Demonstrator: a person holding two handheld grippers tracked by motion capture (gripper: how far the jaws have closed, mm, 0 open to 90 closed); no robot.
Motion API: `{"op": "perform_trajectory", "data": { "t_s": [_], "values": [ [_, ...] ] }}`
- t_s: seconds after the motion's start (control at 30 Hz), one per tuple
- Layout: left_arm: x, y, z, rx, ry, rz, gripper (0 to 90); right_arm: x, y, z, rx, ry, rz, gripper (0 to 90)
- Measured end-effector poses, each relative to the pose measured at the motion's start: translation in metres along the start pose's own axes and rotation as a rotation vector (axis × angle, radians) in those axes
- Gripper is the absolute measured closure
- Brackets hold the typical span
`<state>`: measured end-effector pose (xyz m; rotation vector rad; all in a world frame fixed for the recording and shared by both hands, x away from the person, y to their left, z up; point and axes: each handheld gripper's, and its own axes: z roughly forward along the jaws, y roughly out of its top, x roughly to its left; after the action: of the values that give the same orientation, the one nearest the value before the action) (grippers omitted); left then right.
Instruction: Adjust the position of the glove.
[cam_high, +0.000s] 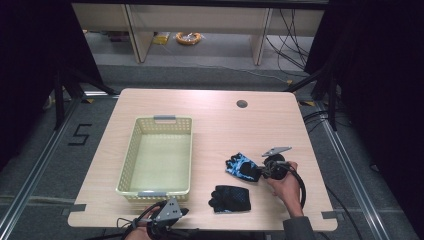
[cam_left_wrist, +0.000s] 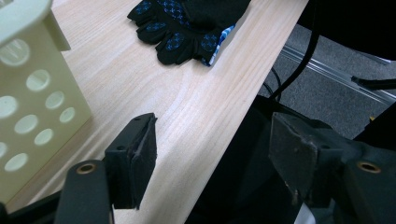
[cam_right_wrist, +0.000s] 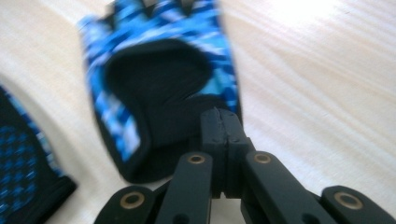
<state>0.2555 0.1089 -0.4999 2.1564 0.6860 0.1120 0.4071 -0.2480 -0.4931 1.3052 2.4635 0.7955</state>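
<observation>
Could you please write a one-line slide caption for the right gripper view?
Right hand-held gripper, jaws shut, pinching the cuff of a blue-patterned fingerless glove on the wooden table.

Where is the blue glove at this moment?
In the high view the blue glove lies right of the basket, on the table's right half. It is just beyond the black glove, with the right tool shut at its cuff edge.

Blue-and-black patterned glove (cam_high: 242, 166), black glove with blue dots (cam_high: 230, 198), pale yellow perforated basket (cam_high: 131, 152), light wood table (cam_high: 220, 125)
</observation>
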Motion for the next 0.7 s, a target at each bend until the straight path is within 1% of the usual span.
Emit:
{"op": "perform_trajectory", "data": {
  "t_s": [0.07, 0.1, 0.13, 0.17, 0.2, 0.23, 0.27, 0.3, 0.33, 0.37, 0.4, 0.43, 0.47, 0.5, 0.53, 0.57, 0.6, 0.63, 0.67, 0.7],
  "values": [
    [0.0, 0.0, 0.0, -0.003, -0.002, -0.004, 31.9, -0.001, 0.001, 0.001, -0.007, -0.005, -0.006, 90.0],
    [0.0, 0.0, 0.0, 0.001, 0.0, 0.003, 31.9, -0.002, 0.002, 0.002, -0.007, -0.005, 0.003, 90.0],
    [0.0, 0.001, -0.001, 0.0, 0.002, 0.007, 31.8, -0.004, 0.003, 0.005, -0.033, -0.017, -0.01, 90.0],
    [0.0, 0.001, -0.001, 0.001, 0.004, 0.012, 31.9, -0.003, 0.005, 0.003, -0.004, -0.012, 0.004, 90.0],
    [0.0, 0.001, -0.001, 0.003, 0.006, 0.013, 31.9, -0.005, 0.006, 0.005, -0.006, -0.021, -0.02, 90.0],
    [0.0, 0.0, 0.0, 0.0, -0.002, 0.004, 31.9, -0.004, 0.008, 0.005, -0.001, -0.02, -0.01, 90.0],
    [0.0, 0.0, -0.001, -0.007, -0.01, -0.006, 31.8, -0.004, 0.01, 0.006, 0.005, -0.027, -0.015, 90.0],
    [0.0, 0.0, -0.001, -0.011, -0.004, 0.003, 31.8, -0.003, 0.011, 0.006, 0.007, -0.031, -0.013, 90.0],
    [0.001, 0.0, -0.002, -0.003, -0.007, 0.017, 31.8, -0.003, 0.011, 0.006, 0.01, -0.032, -0.018, 90.0],
    [0.0, 0.0, -0.003, -0.002, -0.004, -0.001, 31.9, -0.003, 0.011, 0.005, 0.009, -0.033, -0.019, 90.0],
    [0.003, 0.0, -0.004, 0.006, -0.001, 0.039, 31.8, -0.003, 0.01, 0.005, 0.002, -0.038, -0.031, 90.0],
    [0.0, -0.001, -0.004, -0.012, -0.011, -0.005, 31.8, -0.003, 0.01, 0.002, -0.004, -0.042, -0.03, 85.8],
    [0.001, -0.001, -0.005, -0.01, -0.001, -0.002, 31.7, -0.003, 0.011, 0.0, -0.018, -0.059, -0.032, 77.8],
    [0.002, -0.001, -0.006, -0.013, -0.007, 0.017, 31.7, -0.004, 0.012, -0.003, -0.04, -0.079, -0.042, 68.7],
    [0.002, -0.002, -0.007, -0.005, 0.002, 0.0, 31.8, -0.005, 0.015, -0.006, -0.072, -0.091, -0.05, 67.6],
    [0.003, -0.002, -0.007, -0.011, 0.003, -0.002, 31.7, -0.006, 0.017, -0.009, -0.092, -0.071, -0.075, 66.4],
    [0.003, -0.002, -0.008, -0.018, 0.002, 0.002, 31.7, -0.005, 0.019, -0.01, -0.1, -0.053, -0.085, 65.3],
    [0.003, -0.003, -0.008, -0.015, 0.005, -0.014, 31.6, -0.004, 0.021, -0.011, -0.116, -0.051, -0.097, 65.2],
    [0.005, -0.003, -0.009, -0.005, 0.007, 0.009, 31.6, -0.001, 0.022, -0.012, -0.11, -0.031, -0.103, 64.2],
    [0.005, -0.003, -0.01, -0.015, 0.006, 0.01, 31.6, 0.0, 0.023, -0.009, -0.109, -0.024, -0.12, 62.8]
  ]
}}
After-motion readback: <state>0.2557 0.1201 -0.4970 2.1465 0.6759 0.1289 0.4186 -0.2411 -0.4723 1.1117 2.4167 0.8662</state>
